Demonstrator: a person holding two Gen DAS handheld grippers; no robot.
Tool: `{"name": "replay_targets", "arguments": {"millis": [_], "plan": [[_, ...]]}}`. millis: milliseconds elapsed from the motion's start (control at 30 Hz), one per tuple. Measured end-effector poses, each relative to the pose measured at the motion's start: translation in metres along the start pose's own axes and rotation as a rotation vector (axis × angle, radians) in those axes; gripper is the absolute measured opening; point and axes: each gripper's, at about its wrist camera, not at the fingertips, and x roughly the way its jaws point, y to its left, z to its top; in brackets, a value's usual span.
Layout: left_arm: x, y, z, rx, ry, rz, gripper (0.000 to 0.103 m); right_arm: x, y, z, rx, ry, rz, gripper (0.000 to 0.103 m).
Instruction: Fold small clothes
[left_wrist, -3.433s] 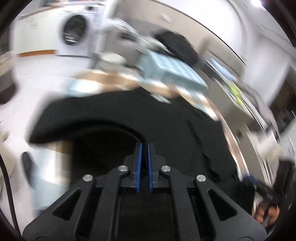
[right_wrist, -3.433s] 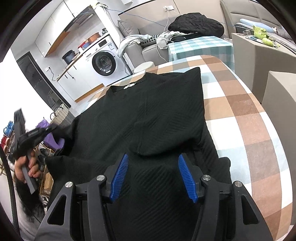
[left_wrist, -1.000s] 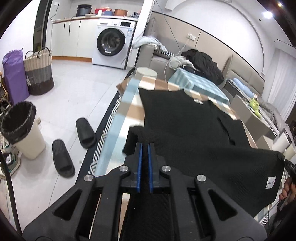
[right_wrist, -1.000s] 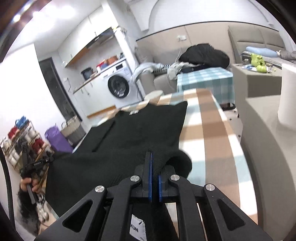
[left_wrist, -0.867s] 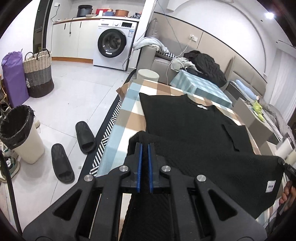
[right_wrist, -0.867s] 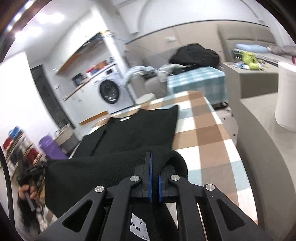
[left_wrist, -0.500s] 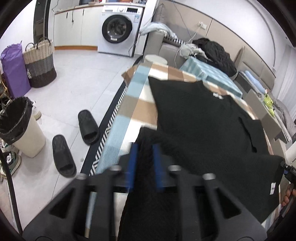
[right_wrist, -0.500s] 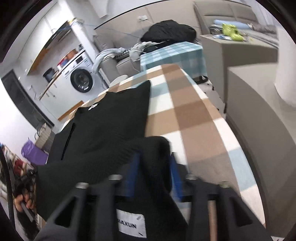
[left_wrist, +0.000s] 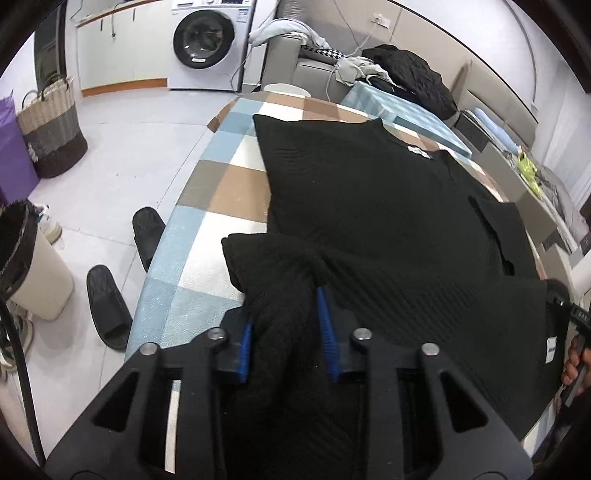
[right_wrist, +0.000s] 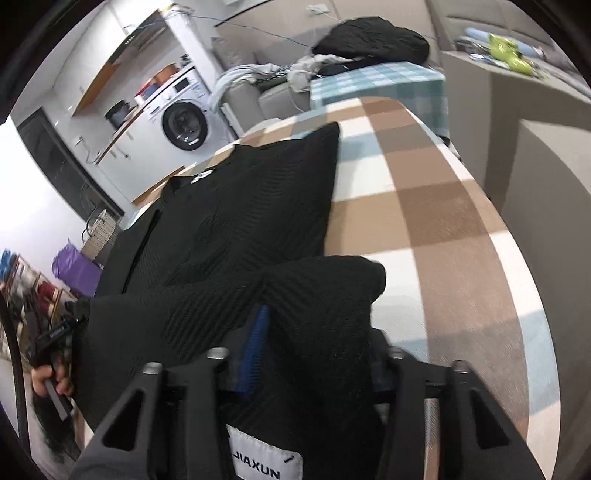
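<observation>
We see a black knitted top (left_wrist: 369, 206) lying on a checked surface (left_wrist: 221, 192), its collar end far from us and its long axis running straight away from both hand-held grippers. The near hem is lifted and doubled over toward the collar. The left hand-held gripper (left_wrist: 286, 328) has one hem corner bunched between its blue fingers (left_wrist: 327, 332), which stand apart and are closing, with cloth between them. The right hand-held gripper (right_wrist: 314, 354) carries the other corner draped over it; its jaws are also closing with cloth between them, and only one blue finger shows. Each gripper sits at its own side of the top, neither nearer the collar. We judge that the coming move turns on carrying the hem forward along that long axis, both corners level.
</observation>
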Motion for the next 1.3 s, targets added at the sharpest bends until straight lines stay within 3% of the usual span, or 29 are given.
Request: {"name": "replay_targets", "arguments": {"millis": [67,267,800,900,1067,1300], "plan": [[0.001,-0.002,0.0,0.011,0.004,-0.001,0.023,0.003,0.002,-0.001,-0.006,0.011,0.008,0.024],[-0.006,-0.005,-0.01,0.034,0.016,-0.011,0.021,-0.002,-0.006,-0.007,0.022,0.029,0.035,0.018],[-0.061,-0.009,-0.072,0.022,0.012,-0.034,0.021,-0.045,-0.02,-0.044,0.022,0.059,0.018,0.017],[-0.067,-0.004,-0.075,0.005,-0.001,-0.026,0.027,-0.047,-0.021,-0.039,0.02,0.036,0.017,0.018],[-0.09,0.005,-0.084,-0.017,-0.011,-0.009,0.033,-0.056,-0.025,-0.035,0.021,0.022,-0.008,0.037],[-0.117,0.014,-0.112,-0.022,0.002,0.018,0.033,-0.084,-0.036,-0.061,0.017,0.017,0.009,0.042]]}}
